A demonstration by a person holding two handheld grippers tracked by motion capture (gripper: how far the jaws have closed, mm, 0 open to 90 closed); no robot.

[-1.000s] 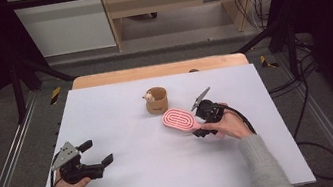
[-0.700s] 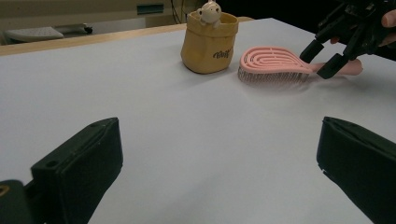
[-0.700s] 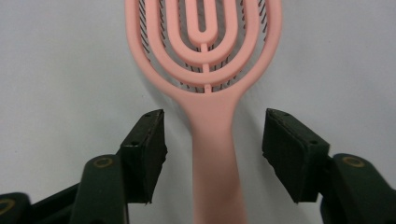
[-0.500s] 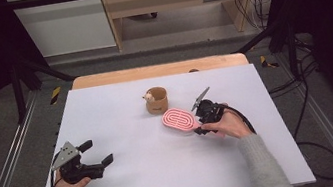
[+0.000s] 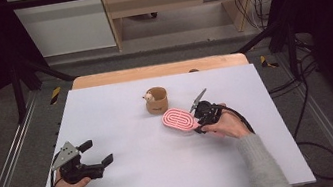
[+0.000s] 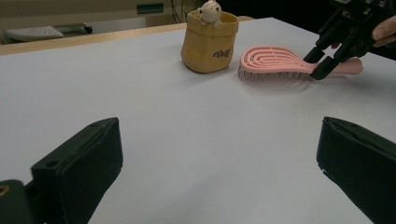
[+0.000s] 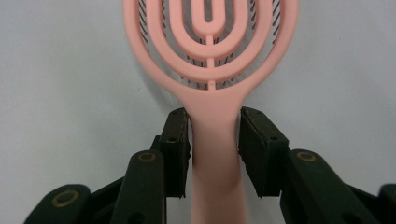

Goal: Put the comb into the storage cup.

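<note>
A pink hairbrush [image 5: 178, 119] lies bristles down on the white table [image 5: 121, 105], right of centre. My right gripper [image 5: 199, 120] has just been closing its jaws around the handle. In the right gripper view both pads [image 7: 180, 140] touch the sides of the hairbrush [image 7: 212, 46] handle, so my right gripper [image 7: 215, 140] is shut on it. My left gripper [image 5: 98, 152] rests near the front left edge, wide open with nothing between its jaws. In the left gripper view, my left gripper [image 6: 219, 163] faces the hairbrush [image 6: 275, 58] and my right gripper [image 6: 318, 63] across the table.
A small tan pouch-shaped holder [image 5: 157, 102] with a little toy bear at its rim stands just behind the brush head, seen as the holder [image 6: 210, 44] in the left gripper view. A black cable [image 5: 244, 119] trails from the right hand. A wooden strip [image 5: 161, 70] runs along the table's far edge.
The right gripper's jaws have drawn in on the brush handle. Both hands, the brush and the holder stay in place.
</note>
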